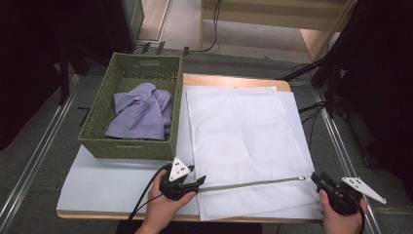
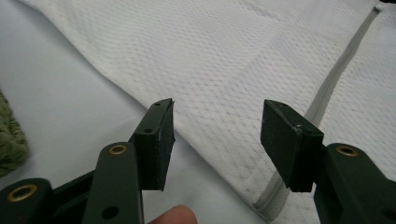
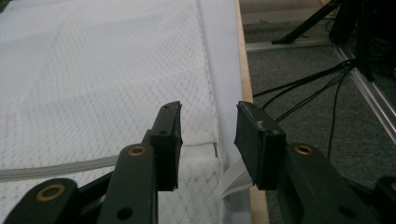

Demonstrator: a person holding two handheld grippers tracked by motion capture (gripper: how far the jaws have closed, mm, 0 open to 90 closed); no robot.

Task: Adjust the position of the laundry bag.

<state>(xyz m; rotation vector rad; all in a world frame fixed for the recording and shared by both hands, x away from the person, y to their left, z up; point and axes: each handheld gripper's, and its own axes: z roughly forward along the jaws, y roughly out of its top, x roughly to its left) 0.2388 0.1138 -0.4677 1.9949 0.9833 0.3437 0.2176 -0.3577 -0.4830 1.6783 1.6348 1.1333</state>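
Observation:
A white mesh laundry bag [image 1: 243,131] lies flat on the table, with a grey zipper [image 1: 248,184] running across its near end. My left gripper [image 1: 200,181] is at the bag's near left edge, level with the zipper's left end. In the left gripper view the gripper [image 2: 217,121] stands open above the mesh [image 2: 224,51], the zipper [image 2: 336,79] to its right. My right gripper [image 1: 315,178] is at the bag's near right corner. The right gripper view shows it open [image 3: 208,123] over that corner [image 3: 93,84], where the zipper [image 3: 56,168] ends. Nothing is pinched.
A green woven basket [image 1: 126,148] holding a crumpled purple cloth [image 1: 141,114] stands at the left, close behind my left hand. A white sheet [image 1: 112,180] covers the tabletop. The table's wooden edge [image 3: 243,93] runs just right of the bag, with cables on the floor beyond.

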